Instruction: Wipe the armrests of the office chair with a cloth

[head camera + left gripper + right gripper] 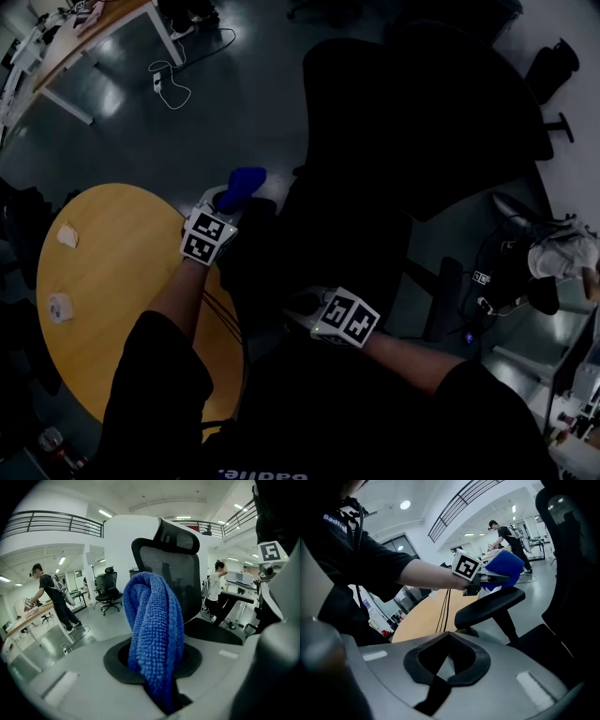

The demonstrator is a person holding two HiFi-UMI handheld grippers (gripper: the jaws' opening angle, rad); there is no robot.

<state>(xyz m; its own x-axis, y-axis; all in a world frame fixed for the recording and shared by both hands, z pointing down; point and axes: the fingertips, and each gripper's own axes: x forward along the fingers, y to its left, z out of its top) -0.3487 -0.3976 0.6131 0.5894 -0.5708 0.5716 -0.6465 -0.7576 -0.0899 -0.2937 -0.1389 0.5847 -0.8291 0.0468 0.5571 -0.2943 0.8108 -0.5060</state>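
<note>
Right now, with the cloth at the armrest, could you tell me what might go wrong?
The blue cloth is bunched in the left gripper; dragged along the armrest, it might pull free. The cables hanging beside that armrest could snag. The right gripper is shut on nothing, so the office chair may swivel.

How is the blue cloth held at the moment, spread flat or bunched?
Bunched. The blue cloth stands in thick twisted folds, pinched between the jaws of the left gripper, not spread flat.
</note>
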